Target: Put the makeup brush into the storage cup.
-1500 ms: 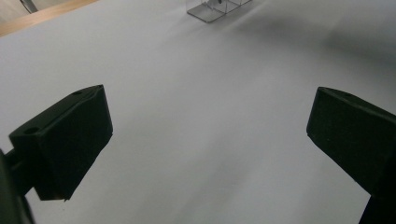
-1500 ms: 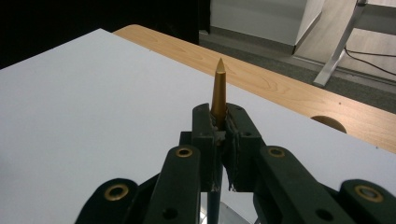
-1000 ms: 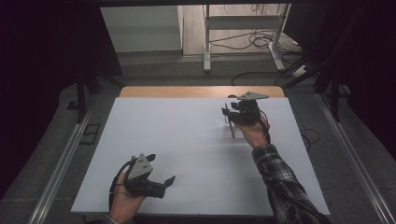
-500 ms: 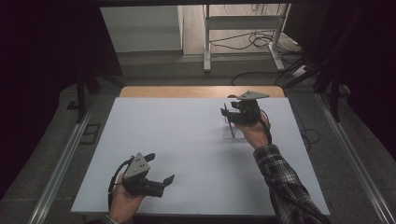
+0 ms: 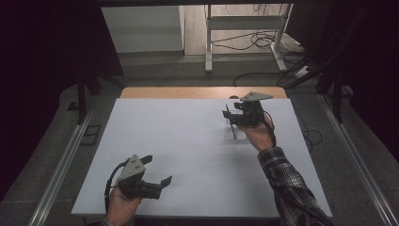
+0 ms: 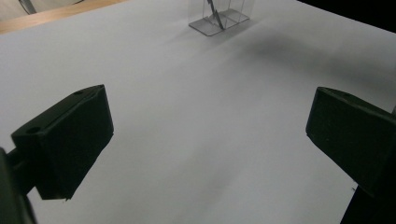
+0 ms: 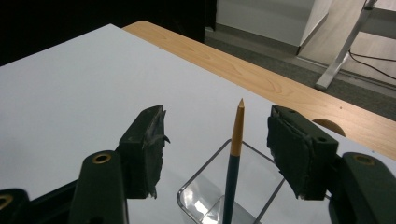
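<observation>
A pencil [image 7: 235, 154] with a dark blue shaft and a bare wooden tip stands upright in a clear plastic holder [image 7: 201, 200] at the table's far right. My right gripper [image 7: 217, 116] is around it, one jaw on each side, and neither pad touches it. Those jaws have just been opening. The high view shows that gripper [image 5: 228, 117] held over the pencil [image 5: 234, 129]. My left gripper [image 5: 156, 170] rests open near the front left edge with nothing between its jaws. Its own view [image 6: 210, 126] looks across the board at the holder [image 6: 219, 18].
A white board [image 5: 179, 136] covers the table, with a strip of wood [image 5: 188, 92] left bare along the far edge. Beyond it are a grey floor, cables [image 5: 254, 42] and a white stand's legs [image 5: 208, 47].
</observation>
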